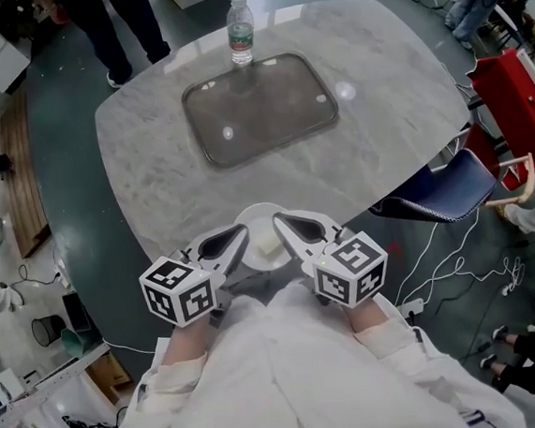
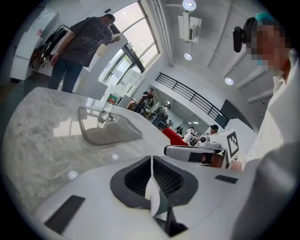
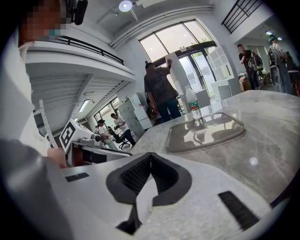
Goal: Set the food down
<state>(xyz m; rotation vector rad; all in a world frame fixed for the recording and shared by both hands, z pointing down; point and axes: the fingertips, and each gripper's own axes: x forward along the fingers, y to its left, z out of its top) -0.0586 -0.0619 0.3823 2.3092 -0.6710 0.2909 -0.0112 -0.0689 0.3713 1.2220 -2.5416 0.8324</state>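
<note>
A white plate [image 1: 261, 220] with a pale piece of food [image 1: 269, 246] on it sits at the near edge of the marble table [image 1: 150, 163], close to my body. My left gripper [image 1: 233, 243] grips the plate's left rim and my right gripper [image 1: 291, 232] grips its right rim. In the left gripper view the jaws [image 2: 152, 161] are shut on a thin white slice of the plate's rim [image 2: 153, 194]. The right gripper view shows the same: jaws [image 3: 150, 159] shut on the rim [image 3: 143, 199]. I cannot tell whether the plate rests on the table.
A grey tray [image 1: 259, 107] lies mid-table with a water bottle [image 1: 241, 29] upright at its far edge. A blue chair [image 1: 444, 191] and a red frame [image 1: 514, 90] stand to the right. A person [image 1: 122, 25] stands beyond the table.
</note>
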